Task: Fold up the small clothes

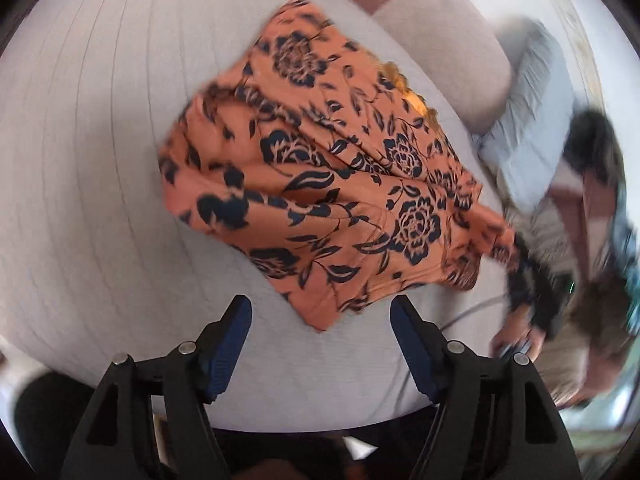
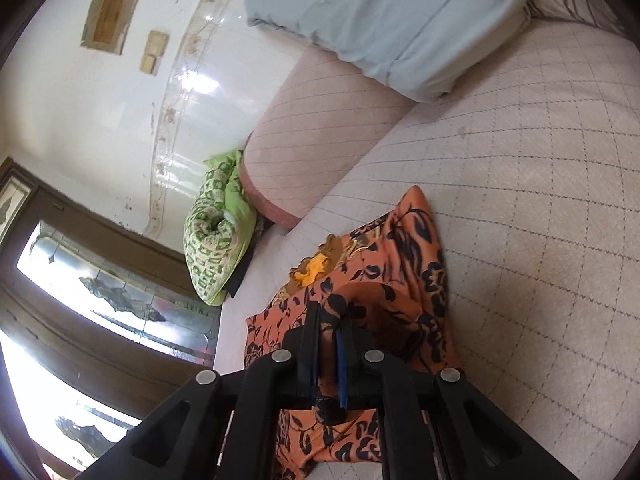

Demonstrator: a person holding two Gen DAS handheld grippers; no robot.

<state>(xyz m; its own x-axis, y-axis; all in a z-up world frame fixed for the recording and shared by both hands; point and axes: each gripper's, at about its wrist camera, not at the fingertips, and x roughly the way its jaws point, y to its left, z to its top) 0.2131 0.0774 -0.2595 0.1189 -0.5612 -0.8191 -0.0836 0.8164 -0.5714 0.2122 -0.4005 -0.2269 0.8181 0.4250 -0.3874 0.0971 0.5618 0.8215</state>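
Note:
An orange garment (image 1: 320, 176) with a dark floral print lies partly folded on the pale checked bed sheet (image 1: 100, 160). My left gripper (image 1: 320, 312) is open and empty, just above the garment's near corner. In the left wrist view the right gripper (image 1: 524, 280) shows blurred at the garment's right edge. In the right wrist view my right gripper (image 2: 330, 320) is shut on a fold of the orange garment (image 2: 400, 264), which drapes around its fingers (image 2: 310, 336).
A light blue pillow (image 2: 400, 20) and a pale bolster (image 2: 320, 128) lie at the head of the bed sheet (image 2: 540, 200). A green patterned pillow (image 2: 216, 232) sits by the white wall. A dark-framed glass door (image 2: 100, 292) is at left.

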